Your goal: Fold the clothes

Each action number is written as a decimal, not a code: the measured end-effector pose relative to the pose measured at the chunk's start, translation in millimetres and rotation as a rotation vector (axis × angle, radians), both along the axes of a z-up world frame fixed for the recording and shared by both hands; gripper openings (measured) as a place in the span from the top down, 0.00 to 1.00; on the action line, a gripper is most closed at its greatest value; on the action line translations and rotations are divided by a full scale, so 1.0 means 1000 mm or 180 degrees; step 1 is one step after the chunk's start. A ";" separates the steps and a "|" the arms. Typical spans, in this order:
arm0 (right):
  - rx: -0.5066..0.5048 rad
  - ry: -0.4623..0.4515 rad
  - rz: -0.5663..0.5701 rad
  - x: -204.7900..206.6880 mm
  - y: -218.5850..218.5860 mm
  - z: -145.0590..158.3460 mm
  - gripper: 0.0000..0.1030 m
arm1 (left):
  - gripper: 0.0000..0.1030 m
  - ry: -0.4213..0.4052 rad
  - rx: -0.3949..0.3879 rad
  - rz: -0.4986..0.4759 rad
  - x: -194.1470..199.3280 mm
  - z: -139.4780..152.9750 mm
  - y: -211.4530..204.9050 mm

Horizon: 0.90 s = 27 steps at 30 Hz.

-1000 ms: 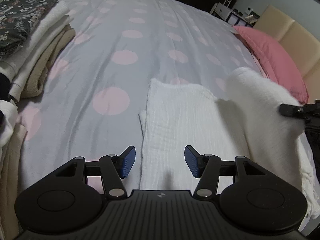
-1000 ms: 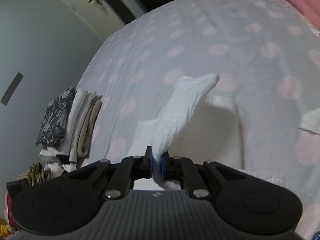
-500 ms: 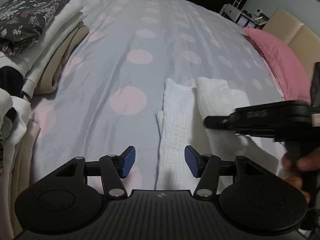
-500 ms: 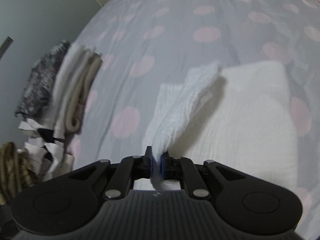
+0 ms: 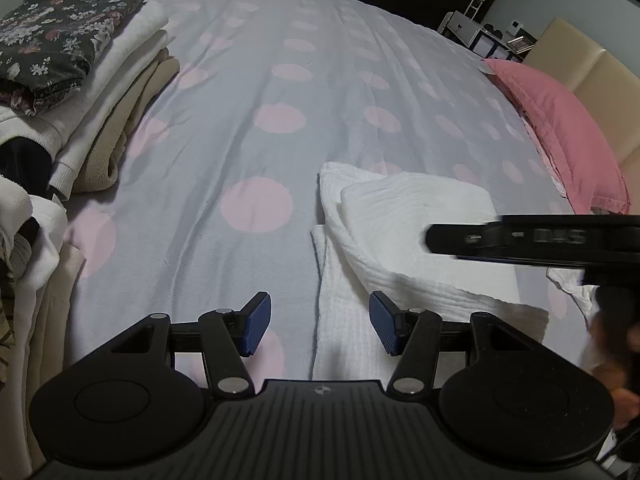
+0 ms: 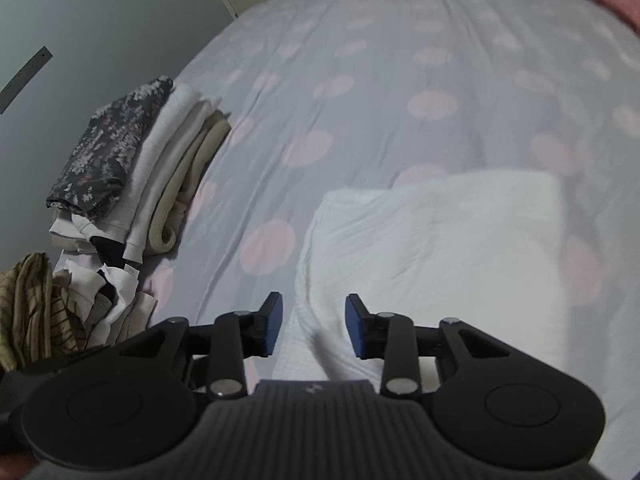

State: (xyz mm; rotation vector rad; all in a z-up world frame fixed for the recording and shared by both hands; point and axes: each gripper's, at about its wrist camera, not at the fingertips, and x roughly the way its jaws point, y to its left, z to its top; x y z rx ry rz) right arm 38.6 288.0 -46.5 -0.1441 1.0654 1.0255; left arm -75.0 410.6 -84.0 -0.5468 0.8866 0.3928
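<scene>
A white textured cloth [image 5: 408, 240] lies on the bed, its right half folded over onto the left half. My left gripper [image 5: 318, 328] hovers open just above the cloth's near left edge and holds nothing. In the right wrist view the same cloth [image 6: 440, 248] spreads out ahead of my right gripper [image 6: 314, 328]. Its jaws are opening, and a slack fold of the cloth lies between them without the pads pressing on it. The right gripper's black body [image 5: 532, 238] shows blurred over the cloth's right side in the left wrist view.
The bedspread [image 5: 260, 128] is grey with pink dots. A stack of folded clothes [image 5: 80, 80] topped by a dark floral piece sits at the left edge, with a loose pile [image 6: 32, 312] nearer. A pink pillow [image 5: 560, 136] and beige headboard [image 5: 592, 76] are at the right.
The right gripper carried the cloth's raised flap leftward across the lower layer, laid it down and let go as its jaws parted. The left gripper stayed open and hardly moved.
</scene>
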 end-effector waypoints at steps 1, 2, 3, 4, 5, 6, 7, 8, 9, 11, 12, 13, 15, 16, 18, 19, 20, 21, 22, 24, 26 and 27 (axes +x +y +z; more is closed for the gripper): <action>0.0008 -0.0033 -0.0003 0.000 -0.006 0.003 0.55 | 0.49 -0.0004 0.0004 -0.0006 -0.001 0.000 0.000; 0.0012 -0.0068 -0.0016 -0.001 -0.015 0.005 0.50 | 0.49 -0.0009 0.0003 -0.0011 -0.001 0.001 -0.001; 0.0015 -0.0104 -0.0031 -0.002 -0.023 0.008 0.46 | 0.49 -0.0013 0.0000 -0.0015 -0.002 0.001 -0.001; 0.0024 -0.0146 -0.0069 -0.003 -0.034 0.009 0.37 | 0.49 -0.0017 -0.0004 -0.0018 -0.003 0.001 -0.001; 0.0034 -0.0189 -0.0111 -0.004 -0.044 0.009 0.33 | 0.49 -0.0021 -0.0009 -0.0021 -0.004 0.001 -0.002; 0.0031 -0.0225 -0.0159 -0.006 -0.054 0.008 0.32 | 0.49 -0.0026 -0.0013 -0.0024 -0.004 0.002 -0.002; 0.0026 -0.0260 -0.0208 -0.007 -0.064 0.007 0.31 | 0.49 -0.0029 -0.0014 -0.0027 -0.005 0.002 -0.003; 0.0012 -0.0286 -0.0271 -0.008 -0.074 0.005 0.31 | 0.49 -0.0032 -0.0014 -0.0031 -0.006 0.003 -0.004; 0.0003 -0.0274 -0.0334 -0.008 -0.082 0.001 0.31 | 0.49 -0.0036 -0.0014 -0.0042 -0.007 0.004 -0.006; 0.0009 -0.0196 -0.0437 -0.009 -0.098 -0.009 0.31 | 0.49 -0.0044 -0.0016 -0.0078 -0.008 0.005 -0.010; 0.0022 -0.0128 -0.0454 -0.010 -0.101 -0.015 0.31 | 0.49 -0.0044 -0.0013 -0.0108 -0.009 0.005 -0.013; 0.0035 -0.0059 -0.0467 -0.011 -0.104 -0.021 0.31 | 0.49 -0.0040 -0.0005 -0.0142 -0.009 0.005 -0.016; 0.0082 0.0037 -0.0463 -0.015 -0.107 -0.030 0.43 | 0.49 -0.0032 0.0009 -0.0211 -0.010 0.006 -0.023; 0.0125 0.0032 -0.0427 -0.019 -0.106 -0.032 0.58 | 0.49 -0.0031 0.0012 -0.0235 -0.010 0.006 -0.025; 0.0175 -0.0057 -0.0316 -0.031 -0.100 -0.033 0.76 | 0.49 -0.0038 0.0028 -0.0259 -0.012 0.008 -0.027; 0.0209 -0.0107 -0.0250 -0.039 -0.098 -0.031 0.81 | 0.49 -0.0048 0.0027 -0.0245 -0.013 0.008 -0.027; 0.0263 -0.0148 -0.0168 -0.048 -0.095 -0.029 0.82 | 0.49 -0.0057 0.0026 -0.0231 -0.015 0.009 -0.026; 0.0311 -0.0178 -0.0090 -0.057 -0.093 -0.028 0.82 | 0.49 -0.0067 0.0025 -0.0216 -0.016 0.009 -0.025; 0.0359 -0.0207 -0.0012 -0.066 -0.091 -0.027 0.84 | 0.49 -0.0075 0.0017 -0.0189 -0.018 0.010 -0.023; 0.0407 -0.0264 0.0178 -0.085 -0.085 -0.026 0.84 | 0.49 -0.0091 0.0002 -0.0138 -0.021 0.010 -0.019; 0.0398 -0.0330 0.0352 -0.103 -0.077 -0.028 0.83 | 0.49 -0.0091 -0.0002 -0.0116 -0.023 0.010 -0.018; 0.0379 -0.0359 0.0437 -0.113 -0.072 -0.031 0.83 | 0.49 -0.0091 -0.0004 -0.0106 -0.024 0.010 -0.017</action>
